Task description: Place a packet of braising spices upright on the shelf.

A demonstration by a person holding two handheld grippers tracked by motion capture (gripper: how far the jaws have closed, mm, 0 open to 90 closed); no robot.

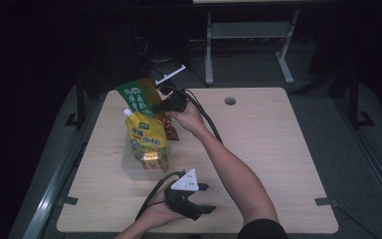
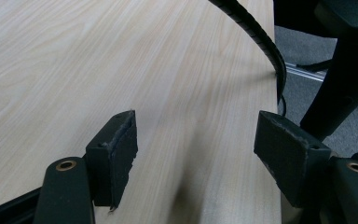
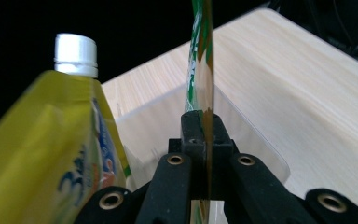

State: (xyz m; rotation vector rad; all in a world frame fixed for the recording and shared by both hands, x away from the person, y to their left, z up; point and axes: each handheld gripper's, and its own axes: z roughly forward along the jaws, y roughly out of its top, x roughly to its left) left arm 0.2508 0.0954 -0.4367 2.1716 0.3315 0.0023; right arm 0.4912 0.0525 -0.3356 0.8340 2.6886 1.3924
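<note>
A person's right hand holds my right gripper at the back of the table, shut on the edge of a green snack packet that hangs tilted above a clear plastic bin. In the right gripper view the jaws pinch the thin packet edge-on at my right gripper. A yellow pouch with a white cap stands in the bin, just left of the packet. Near the front edge my left gripper lies open, and in its own view my left gripper has only bare wood between its jaws.
A red packet and a small yellow box are also at the bin. The bin's clear rim curves below the held packet. A black cable trails over the table edge. A round hole marks the back of the tabletop.
</note>
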